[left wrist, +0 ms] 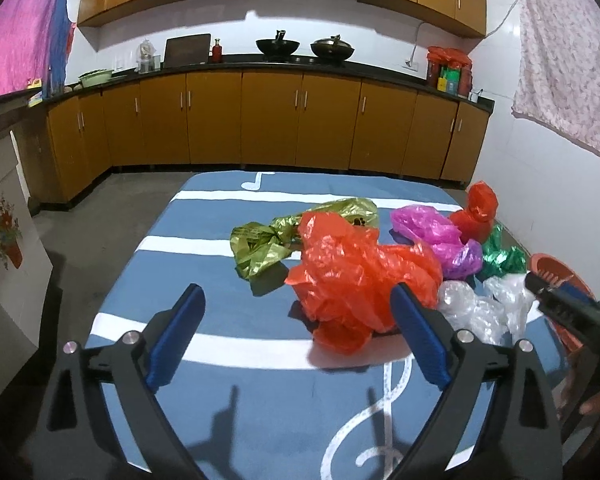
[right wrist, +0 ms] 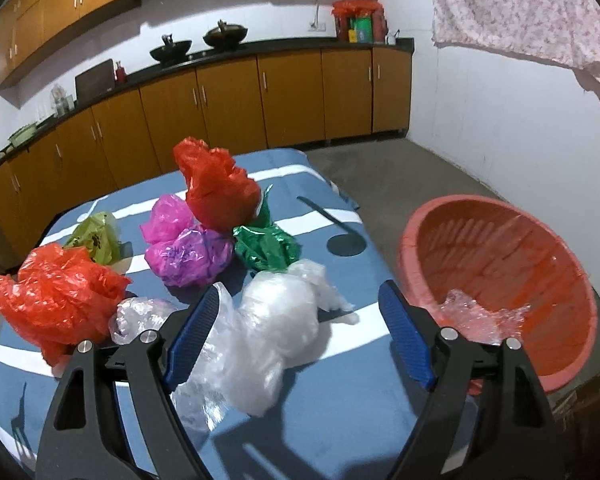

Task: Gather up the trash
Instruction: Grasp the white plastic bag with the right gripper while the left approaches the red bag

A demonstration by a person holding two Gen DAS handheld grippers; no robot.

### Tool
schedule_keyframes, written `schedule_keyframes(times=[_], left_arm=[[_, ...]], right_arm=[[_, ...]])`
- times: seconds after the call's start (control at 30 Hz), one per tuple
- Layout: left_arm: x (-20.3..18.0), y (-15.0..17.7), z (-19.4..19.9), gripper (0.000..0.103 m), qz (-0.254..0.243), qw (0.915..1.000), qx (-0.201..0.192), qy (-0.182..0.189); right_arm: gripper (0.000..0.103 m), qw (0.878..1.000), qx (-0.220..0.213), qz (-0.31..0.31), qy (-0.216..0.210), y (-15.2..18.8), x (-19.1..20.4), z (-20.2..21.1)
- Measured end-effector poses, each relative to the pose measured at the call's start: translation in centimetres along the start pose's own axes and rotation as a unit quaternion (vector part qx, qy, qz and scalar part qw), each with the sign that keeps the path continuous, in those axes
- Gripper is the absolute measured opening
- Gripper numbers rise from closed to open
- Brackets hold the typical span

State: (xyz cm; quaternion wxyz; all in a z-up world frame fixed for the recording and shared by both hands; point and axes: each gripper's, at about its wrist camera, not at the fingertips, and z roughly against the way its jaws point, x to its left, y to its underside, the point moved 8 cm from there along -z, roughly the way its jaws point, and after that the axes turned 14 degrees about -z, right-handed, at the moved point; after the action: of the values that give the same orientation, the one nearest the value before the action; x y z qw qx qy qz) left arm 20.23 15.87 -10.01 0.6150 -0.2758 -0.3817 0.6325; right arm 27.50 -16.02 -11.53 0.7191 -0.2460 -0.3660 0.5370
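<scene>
Trash: crumpled bags lie loose on the blue desk [left wrist: 228, 408], none gripped. Left claw [left wrist: 296, 334] jaws apart, empty, orange bag [left wrist: 356, 280] just ahead; right claw [right wrist: 300, 340] jaws apart over the clear bag [right wrist: 268, 340], pads not pressing it. Red basket [right wrist: 416, 232] beside the desk's right edge holds one clear wrapper [right wrist: 484, 316].
</scene>
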Motion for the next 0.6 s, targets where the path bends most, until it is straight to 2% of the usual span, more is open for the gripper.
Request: schedule_keyframes(times=[0.27,0.33,0.43,0.5,0.6], left_arm=[[-0.3,-1.0,-0.5,0.095,-0.002,0.9999,-0.014,0.005],[-0.5,-1.2,-0.7,0.096,-0.002,0.9999,-0.015,0.008],[-1.1,-1.5,-1.2,0.097,-0.005,0.9998,-0.014,0.013],[-1.6,-1.7,-1.6,0.097,-0.009,0.9998,-0.013,0.016],[-2.2,-1.9,-2.6,0.097,-0.012,0.9997,-0.003,0.021]], right_arm=[[0.07,0.998,0.05,0.015,0.016,1.1,0.5,-2.8],[0.062,0.998,0.059,0.018,0.012,1.3,0.7,-3.0],[0.045,0.997,0.072,0.026,-0.001,1.8,1.1,-3.2],[0.038,0.997,0.072,0.03,-0.002,1.8,1.1,-3.1],[0.036,0.997,0.068,0.039,-0.002,1.9,1.1,-2.7]])
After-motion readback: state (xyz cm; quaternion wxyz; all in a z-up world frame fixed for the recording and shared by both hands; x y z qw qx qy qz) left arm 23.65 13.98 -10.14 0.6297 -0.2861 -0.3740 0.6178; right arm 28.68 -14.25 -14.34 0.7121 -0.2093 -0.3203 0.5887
